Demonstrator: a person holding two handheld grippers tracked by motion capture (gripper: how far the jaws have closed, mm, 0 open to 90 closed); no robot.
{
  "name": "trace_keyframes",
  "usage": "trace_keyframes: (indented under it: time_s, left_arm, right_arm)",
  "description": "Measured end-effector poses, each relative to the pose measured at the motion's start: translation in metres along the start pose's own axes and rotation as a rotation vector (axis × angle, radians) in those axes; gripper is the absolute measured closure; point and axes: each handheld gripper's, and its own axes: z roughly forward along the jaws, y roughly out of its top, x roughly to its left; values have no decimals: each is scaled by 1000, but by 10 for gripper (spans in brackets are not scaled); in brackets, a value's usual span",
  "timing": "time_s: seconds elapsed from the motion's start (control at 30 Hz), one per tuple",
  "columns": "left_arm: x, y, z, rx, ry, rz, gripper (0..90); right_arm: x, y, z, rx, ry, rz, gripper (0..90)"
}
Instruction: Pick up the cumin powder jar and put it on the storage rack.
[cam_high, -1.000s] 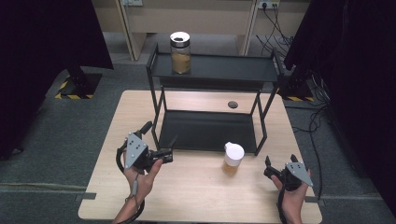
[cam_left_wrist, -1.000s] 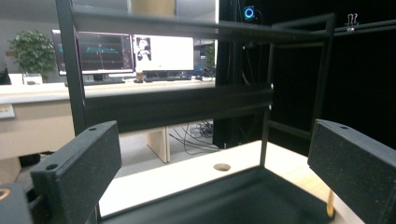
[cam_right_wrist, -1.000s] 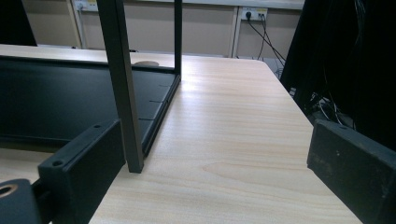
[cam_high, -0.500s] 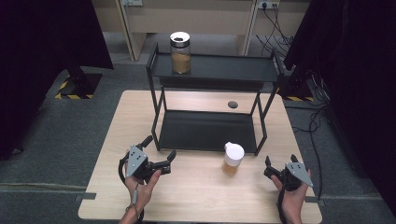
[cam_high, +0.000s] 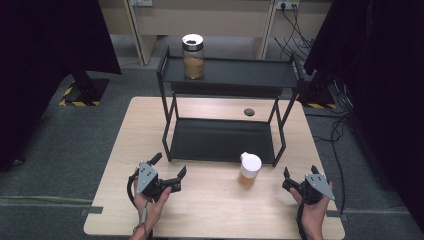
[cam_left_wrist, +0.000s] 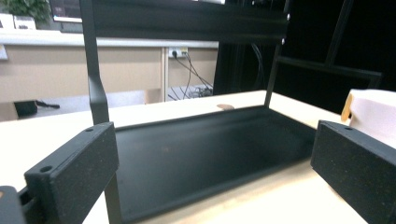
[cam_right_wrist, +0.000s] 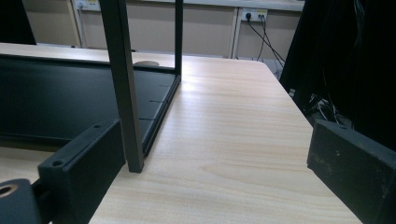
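Note:
A black two-tier rack stands on the wooden table. A glass jar with a dark lid sits on its top shelf at the left. A white-lidded jar of amber contents stands on the table in front of the rack. My left gripper is left of that jar, open, its jaws having just opened a little further with nothing between them. In the left gripper view the gripper faces the lower shelf, with the white-lidded jar behind its right jaw. My right gripper rests open and empty at the front right.
In the right gripper view the rack's front leg stands just ahead of the left jaw, with bare table beyond. A small round hole marks the table behind the rack. Cabinets and cables lie past the far edge.
My left hand has come down and drawn back toward the table's near edge. The right hand, both jars and the rack have stayed put.

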Motion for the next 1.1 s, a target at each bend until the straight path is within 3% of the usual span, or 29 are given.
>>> trace_keyframes:
  time_s: [0.57,1.1]
  left_arm:
    - [1,-10,3,68,14,-19,1]
    - [1,-11,7,119,19,-10,7]
  right_arm:
    - [0,0,0,-1,2,-2,44]
    - [0,0,0,2,4,-5,44]
